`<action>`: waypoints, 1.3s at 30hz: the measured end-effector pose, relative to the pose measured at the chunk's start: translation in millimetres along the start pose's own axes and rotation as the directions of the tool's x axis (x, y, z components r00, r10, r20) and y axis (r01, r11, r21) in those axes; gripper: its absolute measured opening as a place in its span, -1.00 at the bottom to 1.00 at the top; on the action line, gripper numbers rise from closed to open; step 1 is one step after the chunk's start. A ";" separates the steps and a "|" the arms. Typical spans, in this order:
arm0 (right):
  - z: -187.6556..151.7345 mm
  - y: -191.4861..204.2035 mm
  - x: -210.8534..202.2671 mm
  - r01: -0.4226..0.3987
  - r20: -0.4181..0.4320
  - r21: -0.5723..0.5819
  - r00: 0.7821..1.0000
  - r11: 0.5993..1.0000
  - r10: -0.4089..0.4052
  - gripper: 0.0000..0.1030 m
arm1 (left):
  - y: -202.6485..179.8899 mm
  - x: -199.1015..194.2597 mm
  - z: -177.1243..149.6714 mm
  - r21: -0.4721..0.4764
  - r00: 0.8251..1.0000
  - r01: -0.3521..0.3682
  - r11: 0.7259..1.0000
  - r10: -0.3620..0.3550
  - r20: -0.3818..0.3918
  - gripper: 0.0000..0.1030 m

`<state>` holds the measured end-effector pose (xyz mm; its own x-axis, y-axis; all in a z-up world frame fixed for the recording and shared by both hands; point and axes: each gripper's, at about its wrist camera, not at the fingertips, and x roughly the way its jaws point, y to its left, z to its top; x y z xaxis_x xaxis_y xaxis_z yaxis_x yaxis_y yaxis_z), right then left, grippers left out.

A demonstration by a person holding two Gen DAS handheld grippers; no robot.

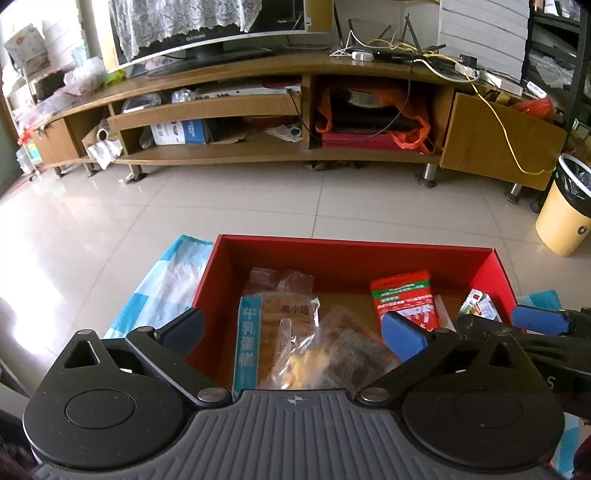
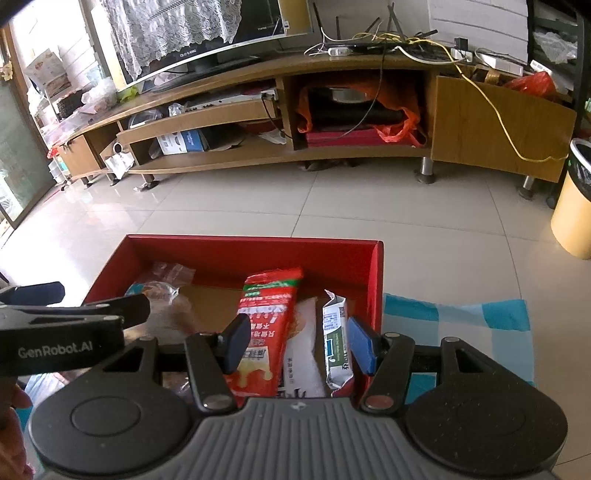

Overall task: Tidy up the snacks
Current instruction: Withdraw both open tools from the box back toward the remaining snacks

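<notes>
Hovering wide open and empty, the right gripper (image 2: 293, 345) has the red plastic snack packet (image 2: 264, 332) at twelve o'clock inside the red cardboard box (image 2: 255, 245); the left gripper (image 1: 291, 330), likewise open, perhaps empty, sits above a clear cake bag (image 1: 275, 328).

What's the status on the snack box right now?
Left gripper open, right gripper open, both empty. Snacks in red box. Nothing blocking.

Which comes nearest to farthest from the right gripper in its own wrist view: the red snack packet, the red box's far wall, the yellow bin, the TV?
1. red snack packet, between the open fingers of the right gripper.
2. red box's far wall, straight ahead.
3. yellow bin, on the floor at right.
4. TV, upper left on the stand.
</notes>
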<state>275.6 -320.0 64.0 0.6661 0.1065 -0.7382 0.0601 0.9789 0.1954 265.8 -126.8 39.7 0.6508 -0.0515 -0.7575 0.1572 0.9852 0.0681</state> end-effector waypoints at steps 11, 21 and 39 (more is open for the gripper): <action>-10.3 1.3 -16.3 -0.002 -0.007 0.011 1.000 1.000 0.002 0.14 | 4.4 -16.0 -10.2 -0.014 1.000 0.022 1.000 -0.022 -0.009 1.00; -25.5 11.0 -37.8 -0.023 -0.007 0.001 1.000 1.000 0.023 0.20 | 12.9 -28.6 -28.0 -0.020 0.999 0.032 0.999 -0.032 -0.034 1.00; -56.2 16.8 -52.3 -0.021 -0.056 0.002 0.998 1.000 0.022 0.21 | 24.3 -40.7 -59.5 -0.027 0.994 0.045 0.999 -0.048 -0.093 1.00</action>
<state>200.0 -299.3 69.7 0.6245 0.1371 -0.7689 0.0477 0.9759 0.2128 198.9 -91.0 33.6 0.5703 -0.0828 -0.8172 0.1663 0.9860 0.0161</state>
